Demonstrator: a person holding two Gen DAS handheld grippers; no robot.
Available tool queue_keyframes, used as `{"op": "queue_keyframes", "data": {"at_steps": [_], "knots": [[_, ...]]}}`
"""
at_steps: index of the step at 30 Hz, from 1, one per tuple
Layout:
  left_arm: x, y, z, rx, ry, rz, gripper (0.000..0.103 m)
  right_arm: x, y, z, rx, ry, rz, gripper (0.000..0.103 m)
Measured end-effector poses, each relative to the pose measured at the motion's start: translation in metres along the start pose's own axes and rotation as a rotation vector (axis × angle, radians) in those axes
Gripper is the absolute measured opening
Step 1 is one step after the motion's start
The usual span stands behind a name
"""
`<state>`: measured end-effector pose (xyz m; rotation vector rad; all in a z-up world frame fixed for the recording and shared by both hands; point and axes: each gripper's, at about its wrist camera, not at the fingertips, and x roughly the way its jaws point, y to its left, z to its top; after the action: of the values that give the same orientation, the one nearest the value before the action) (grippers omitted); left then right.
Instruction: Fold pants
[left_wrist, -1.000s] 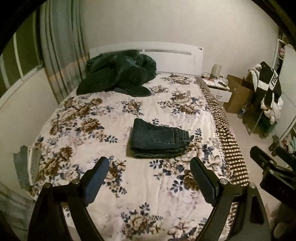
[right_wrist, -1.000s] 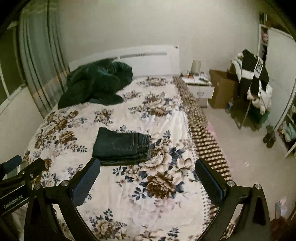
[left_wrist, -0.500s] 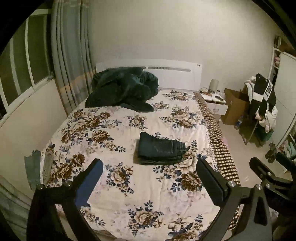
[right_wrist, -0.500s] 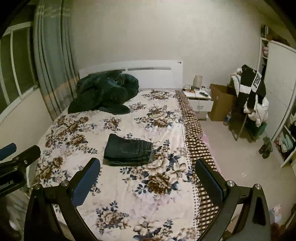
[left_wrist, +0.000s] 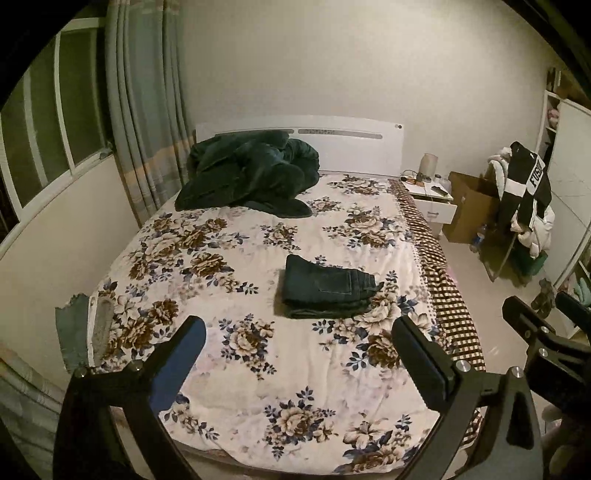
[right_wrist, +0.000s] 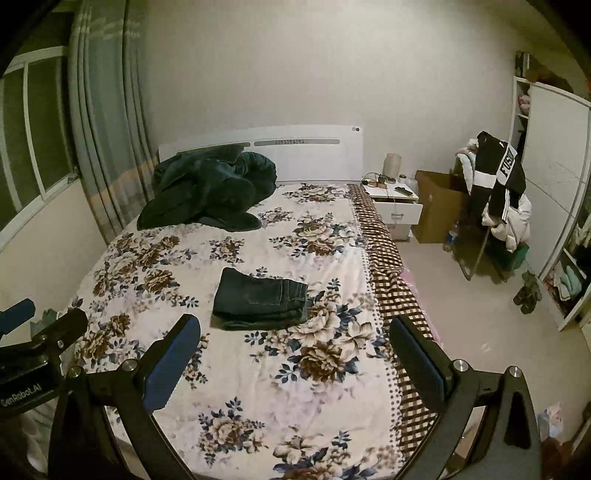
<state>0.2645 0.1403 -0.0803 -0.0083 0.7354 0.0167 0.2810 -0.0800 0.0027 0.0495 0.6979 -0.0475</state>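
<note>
Both grippers stand with jaws spread wide and hold nothing: the left gripper (left_wrist: 297, 347) and the right gripper (right_wrist: 295, 345) hang in the air above the foot of the bed (left_wrist: 258, 387), touching no fabric. The bed carries a floral cover, with a dark green quilt (left_wrist: 251, 173) heaped at the white headboard (right_wrist: 295, 151). A nightstand (right_wrist: 400, 206) and a cardboard box (right_wrist: 436, 206) stand beside it. The folded pants (left_wrist: 325, 291) lie near mid-bed, well apart from both grippers, beyond their fingertips.

Bare bedspread (left_wrist: 325, 373) rings the folded pants (left_wrist: 327, 291); a blanket heap (left_wrist: 251, 173) blocks the headboard end.
</note>
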Motion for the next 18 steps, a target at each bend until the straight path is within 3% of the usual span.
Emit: {"op": "queue_keyframes", "data": {"at_steps": [18], "knots": [[-0.013, 0.002, 0.003, -0.004, -0.015, 0.008, 0.103, -0.008, -0.003, -0.003, -0.001, -0.001, 0.021, 0.103]]}}
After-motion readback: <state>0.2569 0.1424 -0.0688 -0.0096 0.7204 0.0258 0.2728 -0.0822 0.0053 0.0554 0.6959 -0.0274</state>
